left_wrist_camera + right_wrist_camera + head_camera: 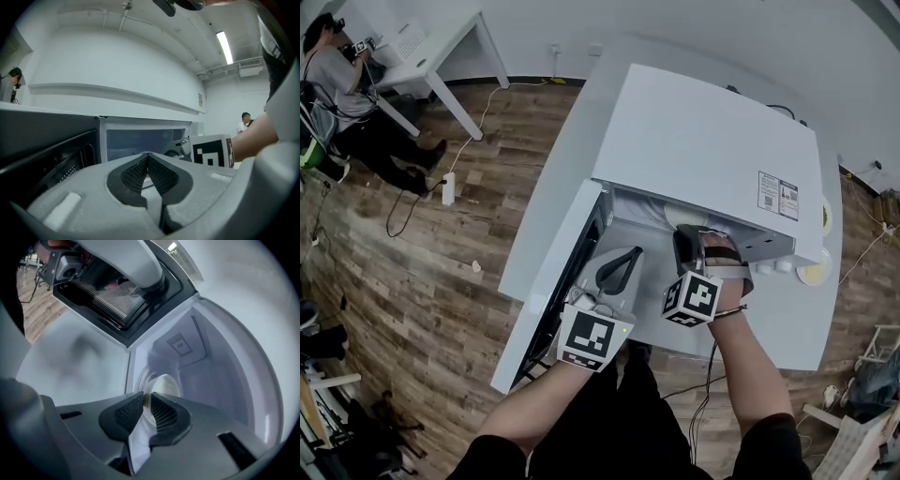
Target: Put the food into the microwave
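The white microwave [703, 141] stands on a white table with its door [562, 281] swung open to the left. My right gripper [692, 246] reaches into the cavity [201, 362]. It is shut on the thin yellowish rim of a pale round plate [165, 383], which hangs just above the cavity floor. What lies on the plate is hidden from me. My left gripper [623, 262] hovers in front of the opening beside the door, its pads [136, 171] pressed together with nothing between them. From the left gripper view I see the cavity [140, 140] straight ahead.
The white table [806, 328] carries a yellowish dish [814, 272] right of the microwave. The dark inner face of the door [117, 291] lies close on the left. A person sits at a desk [422, 47] far back left, and a power strip [448, 187] lies on the wood floor.
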Demonstrator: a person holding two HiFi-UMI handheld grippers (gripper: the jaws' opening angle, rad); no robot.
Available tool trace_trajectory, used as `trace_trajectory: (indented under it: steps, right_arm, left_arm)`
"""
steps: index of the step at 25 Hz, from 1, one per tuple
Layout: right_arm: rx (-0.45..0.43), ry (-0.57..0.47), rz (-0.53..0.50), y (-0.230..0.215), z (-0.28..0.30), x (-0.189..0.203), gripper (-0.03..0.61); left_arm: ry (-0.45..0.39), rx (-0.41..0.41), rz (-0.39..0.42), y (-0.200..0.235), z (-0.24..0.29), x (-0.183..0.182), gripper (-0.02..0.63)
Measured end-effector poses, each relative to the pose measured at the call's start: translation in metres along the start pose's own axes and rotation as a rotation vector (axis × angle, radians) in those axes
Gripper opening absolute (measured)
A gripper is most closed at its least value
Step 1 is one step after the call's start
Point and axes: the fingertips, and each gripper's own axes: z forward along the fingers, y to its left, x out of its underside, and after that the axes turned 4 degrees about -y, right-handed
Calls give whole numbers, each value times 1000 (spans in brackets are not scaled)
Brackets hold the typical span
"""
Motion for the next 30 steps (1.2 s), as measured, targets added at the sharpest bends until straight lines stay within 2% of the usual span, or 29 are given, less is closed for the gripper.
trace_trajectory:
  steps: [11,18,22,27,30]
  right_arm:
    - [4,48,-29,-16,32,6,63]
    - [45,42,-9,-29,44,2,82]
    - [110,-1,15,-31,30,-2,84]
    - [77,13,57,-22,30,5,34]
    - [61,33,82,-20,38,12,31]
  left_arm:
    - [6,10,-10,-1,8,4,8]
    - [11,34,-5,-9,10,4,8]
    - [9,34,-10,-8,9,2,8]
    - [13,35,-18,-8,9,4,8]
    - [13,40,-18,-11,7,4,8]
